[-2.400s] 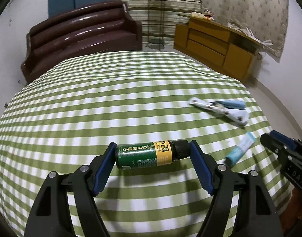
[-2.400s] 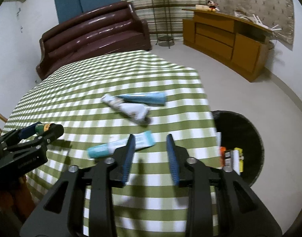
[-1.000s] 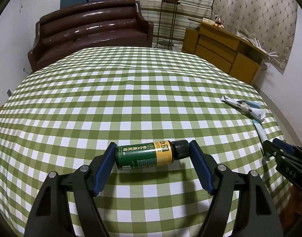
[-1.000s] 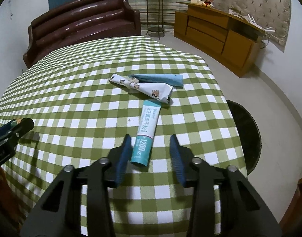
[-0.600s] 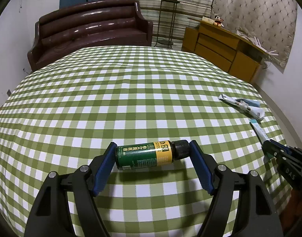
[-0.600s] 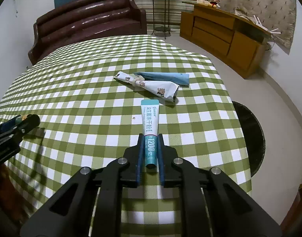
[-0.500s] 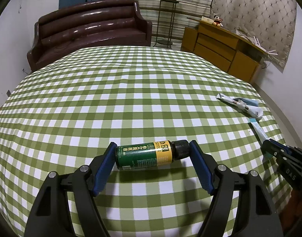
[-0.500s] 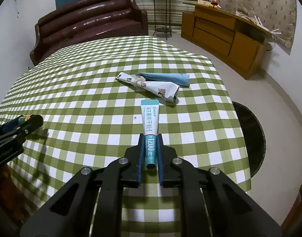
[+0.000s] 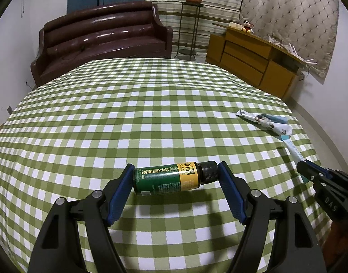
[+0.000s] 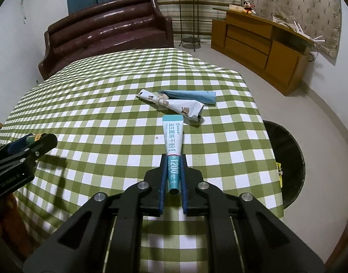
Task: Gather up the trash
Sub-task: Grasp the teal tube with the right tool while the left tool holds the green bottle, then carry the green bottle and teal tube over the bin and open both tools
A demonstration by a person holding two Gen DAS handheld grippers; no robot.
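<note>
My left gripper (image 9: 175,177) is shut on a green and yellow bottle (image 9: 167,178) with a black cap, held crosswise above the green checked tablecloth (image 9: 139,118). My right gripper (image 10: 173,170) is shut on the near end of a teal and white tube (image 10: 173,141), which points away from me over the cloth. The right gripper also shows at the right edge of the left wrist view (image 9: 310,170), and the left gripper at the left of the right wrist view (image 10: 40,144). A crumpled white wrapper (image 10: 174,104) and a blue wrapper (image 10: 190,95) lie beyond the tube.
A black trash bin (image 10: 285,163) stands on the floor just off the table's right edge, with some packaging inside. A brown sofa (image 10: 105,34), a plant stand (image 10: 188,13) and a wooden cabinet (image 10: 260,43) stand behind the table.
My right gripper moved over the teal tube, turned in line with it and closed on its near end. My left gripper kept hold of the bottle and lifted slightly.
</note>
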